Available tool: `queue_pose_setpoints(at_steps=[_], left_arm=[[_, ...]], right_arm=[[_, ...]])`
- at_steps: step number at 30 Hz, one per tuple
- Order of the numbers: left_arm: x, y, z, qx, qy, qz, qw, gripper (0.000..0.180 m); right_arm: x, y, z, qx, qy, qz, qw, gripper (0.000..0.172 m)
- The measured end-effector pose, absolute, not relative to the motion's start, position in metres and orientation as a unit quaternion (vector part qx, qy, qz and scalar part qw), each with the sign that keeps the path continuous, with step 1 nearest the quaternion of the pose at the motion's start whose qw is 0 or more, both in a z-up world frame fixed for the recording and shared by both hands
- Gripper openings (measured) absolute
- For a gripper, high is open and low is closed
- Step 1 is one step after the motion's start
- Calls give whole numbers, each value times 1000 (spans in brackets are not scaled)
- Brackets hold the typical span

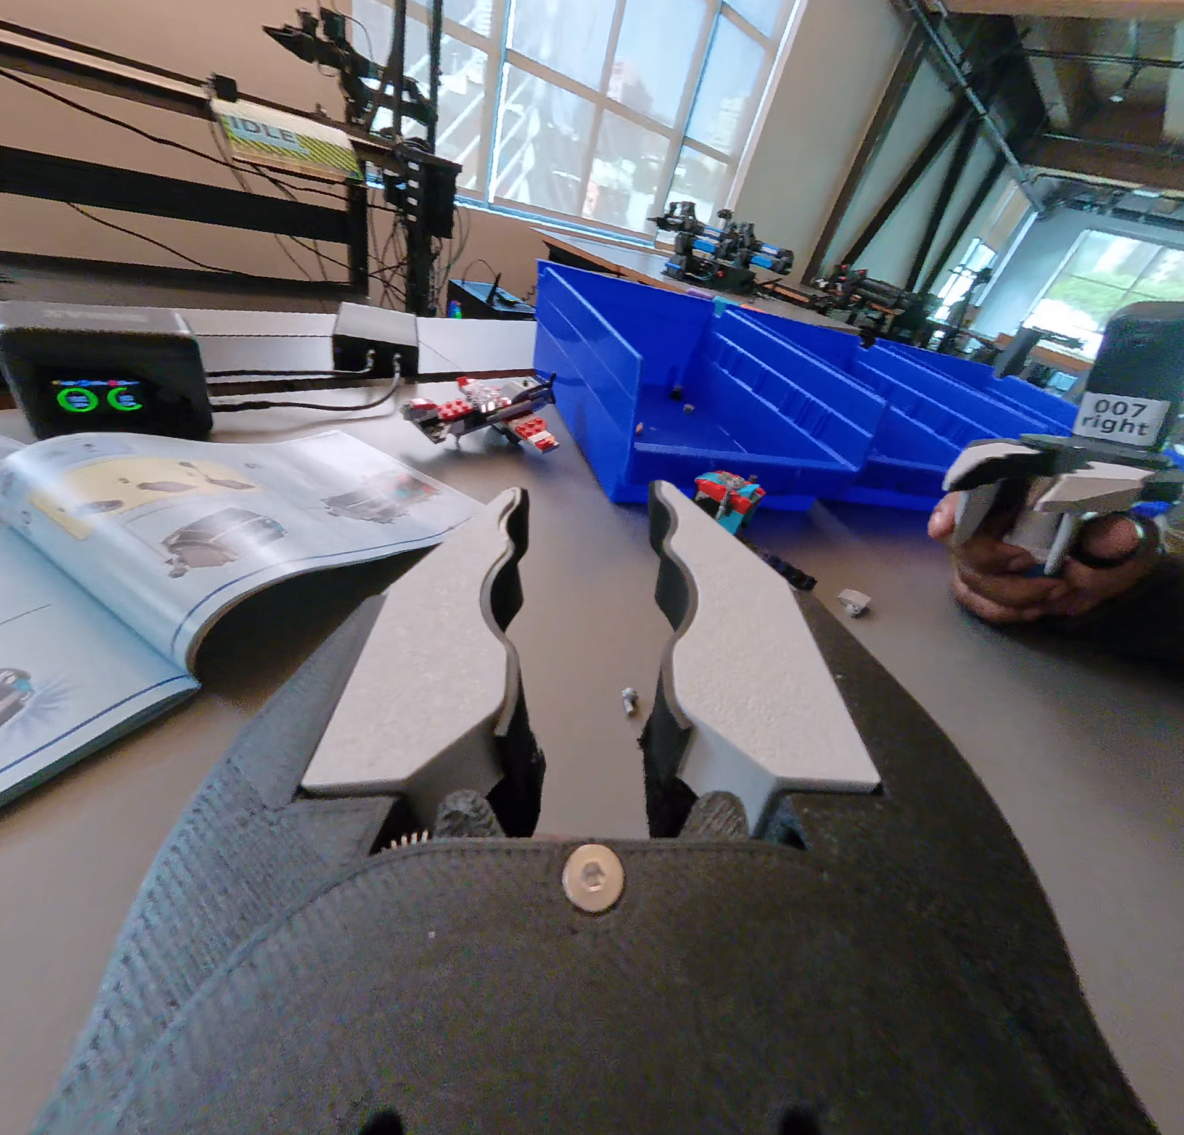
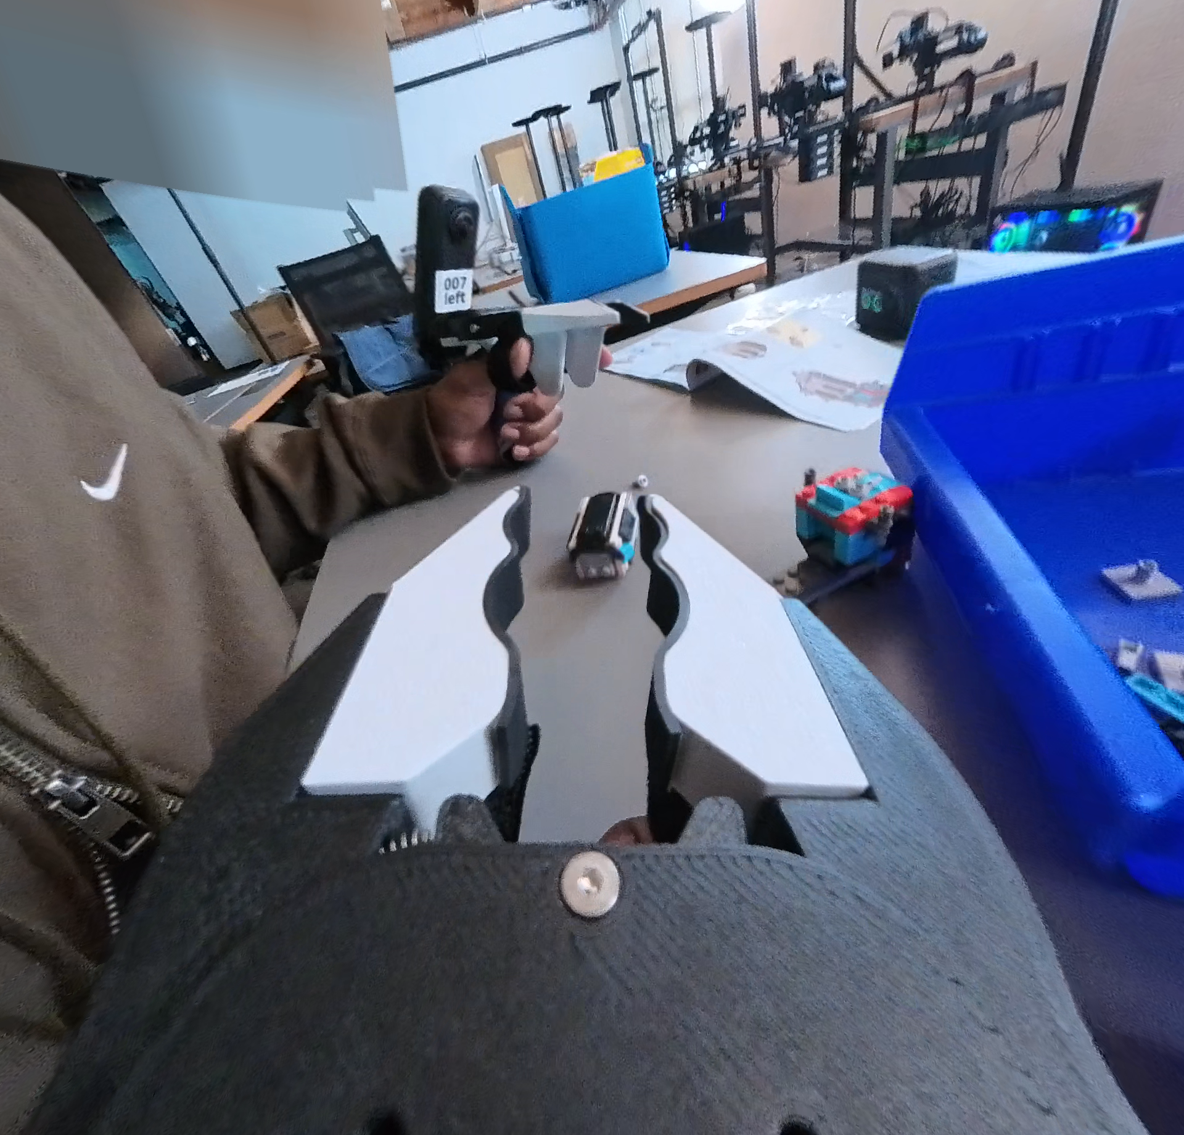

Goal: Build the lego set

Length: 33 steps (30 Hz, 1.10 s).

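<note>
My left gripper [image 1: 589, 492] is open and empty over bare table. A red and teal brick build [image 1: 730, 499] stands just right of its right fingertip. A tiny grey piece [image 1: 628, 701] lies on the table between its fingers. My right gripper [image 2: 586, 499] is open. A small black, white and teal brick car [image 2: 602, 534] lies on the table between its fingertips, close to the right finger, with a clear gap to the left finger. The pads do not press on it. The build [image 2: 852, 521] stands to the right of it.
Blue bins [image 1: 589, 399] with loose pieces stand behind the build and along the right [image 2: 1025, 624]. A red brick plane [image 1: 487, 412] and an open instruction booklet [image 1: 192, 528] lie at the left. A black box with a lit screen [image 1: 102, 374] stands behind. The person's torso is near. My hands' fingertips stand some 20 cm from each other. The red brick plane [image 1: 487, 412] is closer to my left gripper, around 20 cm from its tips; the right tips are 30 cm off.
</note>
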<state>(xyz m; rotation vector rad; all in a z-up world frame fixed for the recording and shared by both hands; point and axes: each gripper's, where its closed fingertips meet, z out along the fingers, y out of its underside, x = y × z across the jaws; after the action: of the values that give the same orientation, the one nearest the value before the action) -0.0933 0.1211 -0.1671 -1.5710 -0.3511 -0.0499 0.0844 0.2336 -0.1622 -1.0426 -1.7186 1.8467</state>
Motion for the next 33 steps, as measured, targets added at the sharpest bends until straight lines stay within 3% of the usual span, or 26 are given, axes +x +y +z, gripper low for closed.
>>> queue_pose_setpoints(at_steps=[5, 13, 33], left_arm=[[-84, 135, -170, -725, -94, -61, 680, 38], [-95, 130, -176, -744, -40, -106, 658, 38], [-116, 105, -180, -748, -93, -97, 650, 37]], right_arm=[[64, 225, -156, -369, -605, 653, 266, 35], [39, 227, -155, -395, -583, 652, 280, 34], [29, 238, -156, -423, -556, 674, 240, 34]])
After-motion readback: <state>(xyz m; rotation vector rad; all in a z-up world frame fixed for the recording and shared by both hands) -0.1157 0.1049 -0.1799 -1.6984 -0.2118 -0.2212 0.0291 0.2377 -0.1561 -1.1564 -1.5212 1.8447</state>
